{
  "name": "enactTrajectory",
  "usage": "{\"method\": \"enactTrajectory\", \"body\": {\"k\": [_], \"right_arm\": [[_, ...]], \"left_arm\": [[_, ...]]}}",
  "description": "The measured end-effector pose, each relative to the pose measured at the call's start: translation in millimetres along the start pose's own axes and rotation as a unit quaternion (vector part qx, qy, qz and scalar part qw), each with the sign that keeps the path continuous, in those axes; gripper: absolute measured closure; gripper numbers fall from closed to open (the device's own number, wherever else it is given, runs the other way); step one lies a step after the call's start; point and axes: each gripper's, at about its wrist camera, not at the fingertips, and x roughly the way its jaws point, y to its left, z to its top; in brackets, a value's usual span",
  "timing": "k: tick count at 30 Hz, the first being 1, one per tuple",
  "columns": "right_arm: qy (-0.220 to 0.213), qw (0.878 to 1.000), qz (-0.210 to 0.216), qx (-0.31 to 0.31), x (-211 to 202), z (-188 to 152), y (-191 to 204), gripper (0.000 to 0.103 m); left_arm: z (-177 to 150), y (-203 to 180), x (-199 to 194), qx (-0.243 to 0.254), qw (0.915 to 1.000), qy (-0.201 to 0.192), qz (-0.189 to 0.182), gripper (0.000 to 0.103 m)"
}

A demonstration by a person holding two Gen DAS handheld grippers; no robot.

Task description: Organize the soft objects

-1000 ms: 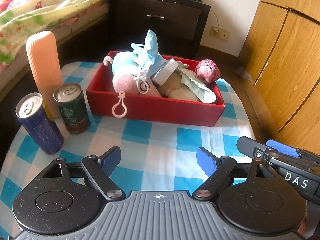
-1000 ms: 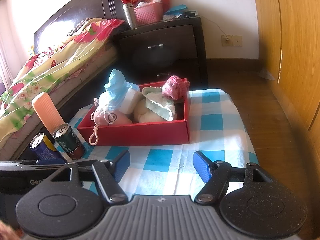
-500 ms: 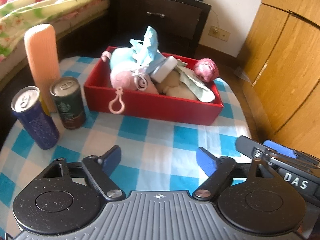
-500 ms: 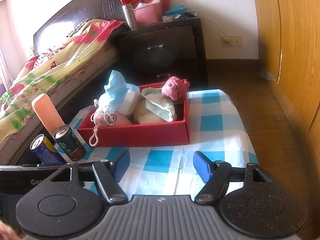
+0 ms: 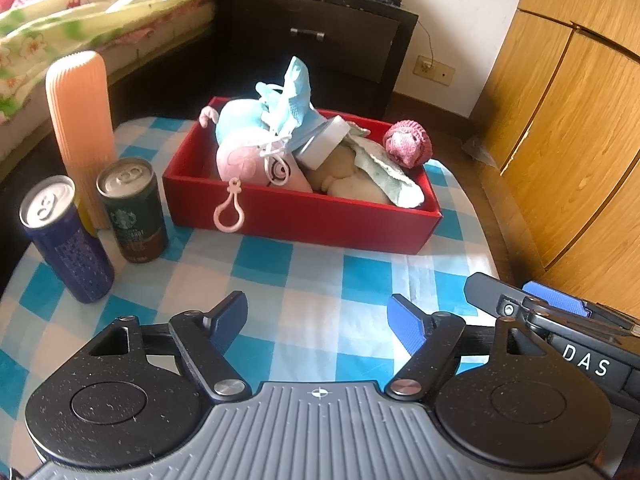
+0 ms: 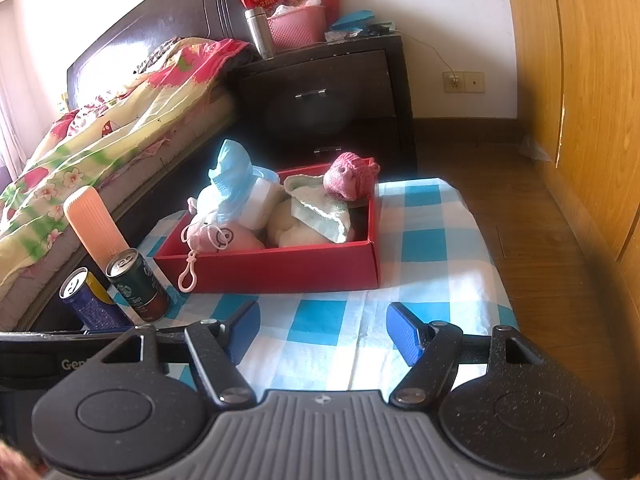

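A red box stands on the blue-checked tablecloth, filled with soft things. Among them are a pink plush with a clip, a light blue face mask, a cream plush under a pale green cloth and a pink knitted ball at the right end. My left gripper hovers open over the cloth in front of the box, nothing between its fingers. My right gripper is open too, beside it, also empty.
Left of the box stand a blue can, a dark green can and a tall peach ribbed cylinder. A bed, a dark nightstand and wooden wardrobe doors surround the table.
The left wrist view shifted slightly, so the box and cans sit a little differently in frame. The right wrist view is unchanged, and both grippers stay empty.
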Motion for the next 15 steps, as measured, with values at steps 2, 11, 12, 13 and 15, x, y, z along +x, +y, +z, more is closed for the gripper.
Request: {"method": "enactTrajectory", "body": {"k": [2,11,12,13,15], "right_arm": [[0.0,1.0,0.0,0.0,0.0,-0.1,-0.1,0.055],[0.0,1.0,0.0,0.0,0.1,-0.2,-0.2,0.055],[0.0,1.0,0.0,0.001,0.1,-0.1,-0.3,0.055],[0.0,1.0,0.001,0.0,0.2,-0.1,-0.2,0.055],[0.0,1.0,0.001,0.001,0.7,-0.4,-0.5,0.055]], "left_arm": [[0.1,-0.8,-0.4,0.003,1.0,-0.002,0.004,0.026],[-0.7,0.1,-0.3,0.001,0.9999,-0.009,0.008,0.022],[-0.8,0.1,-0.5,0.0,0.9999,-0.01,0.01,0.021],[-0.9,0.1,-0.6,0.0,0.9999,-0.01,0.012,0.02],[-0.8,0.5,-0.4,-0.001,0.9999,-0.009,0.012,0.02]]}}
